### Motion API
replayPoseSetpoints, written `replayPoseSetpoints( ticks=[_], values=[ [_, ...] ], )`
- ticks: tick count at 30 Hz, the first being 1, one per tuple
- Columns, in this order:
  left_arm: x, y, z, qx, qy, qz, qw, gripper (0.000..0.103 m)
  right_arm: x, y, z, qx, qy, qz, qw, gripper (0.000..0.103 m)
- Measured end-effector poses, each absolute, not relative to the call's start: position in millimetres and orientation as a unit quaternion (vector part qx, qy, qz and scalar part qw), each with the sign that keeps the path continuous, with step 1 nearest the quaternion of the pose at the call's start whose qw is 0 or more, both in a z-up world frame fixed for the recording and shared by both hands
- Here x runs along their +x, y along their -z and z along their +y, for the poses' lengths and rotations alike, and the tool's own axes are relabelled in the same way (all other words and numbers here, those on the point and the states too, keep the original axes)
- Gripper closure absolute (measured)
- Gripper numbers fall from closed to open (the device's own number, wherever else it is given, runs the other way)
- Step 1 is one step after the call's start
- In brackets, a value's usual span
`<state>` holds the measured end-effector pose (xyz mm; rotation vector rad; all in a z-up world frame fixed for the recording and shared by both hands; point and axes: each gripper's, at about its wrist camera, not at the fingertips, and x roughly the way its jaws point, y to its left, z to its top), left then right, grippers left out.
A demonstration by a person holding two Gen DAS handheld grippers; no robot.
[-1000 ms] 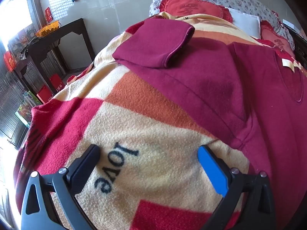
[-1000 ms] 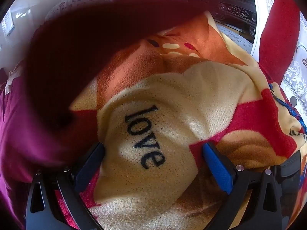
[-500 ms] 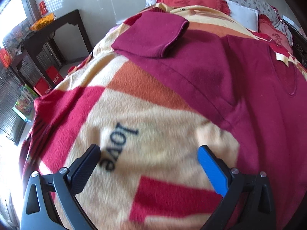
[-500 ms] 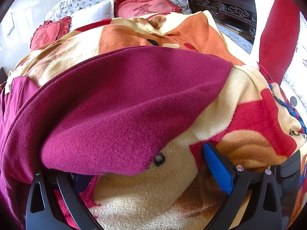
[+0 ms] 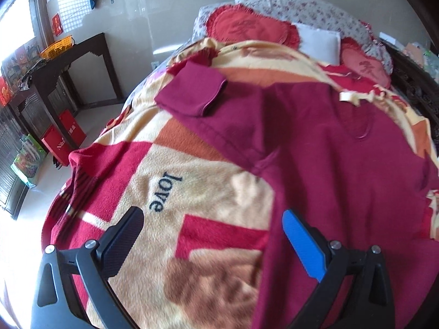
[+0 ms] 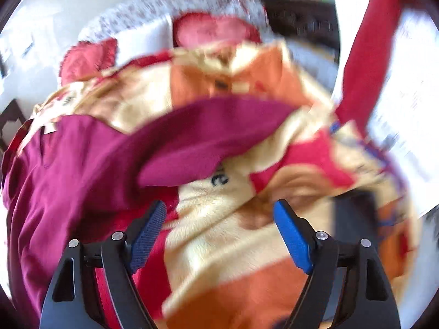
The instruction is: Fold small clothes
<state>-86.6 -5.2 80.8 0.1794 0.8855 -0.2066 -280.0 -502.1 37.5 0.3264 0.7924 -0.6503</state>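
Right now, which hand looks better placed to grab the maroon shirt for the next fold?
Probably the left. The left gripper is open with its blue finger already over the shirt edge. The right gripper, also open, hovers mostly over the blanket, and its view is blurred.

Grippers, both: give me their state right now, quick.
Left gripper: open, holding nothing, over the blanket.
Right gripper: open, holding nothing; the maroon shirt lies loose.
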Motion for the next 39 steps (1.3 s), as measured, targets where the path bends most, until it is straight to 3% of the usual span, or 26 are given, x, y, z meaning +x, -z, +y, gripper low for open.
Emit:
replayPoseSetpoints(
  ticks=[11,16,39],
  values=[
    [-135.1,-135.3,-24.6,0.077,0.145,0.402,0.901,0.0,-344.0,-174.9,-422.8,0.158,0.194,0.345,0.905,0.039],
    [-148.1,-153.2,-36.9,0.082,0.164,0.384,0.905,0.0,-328.2,-200.8,-382.7,0.134,0.155,0.339,0.918,0.039],
    [-119.4,-129.6,-49.1,0.075,0.145,0.404,0.9,0.0,-168.9,-126.5,-283.7,0.125,0.089,0.357,0.922,0.04]
  ],
)
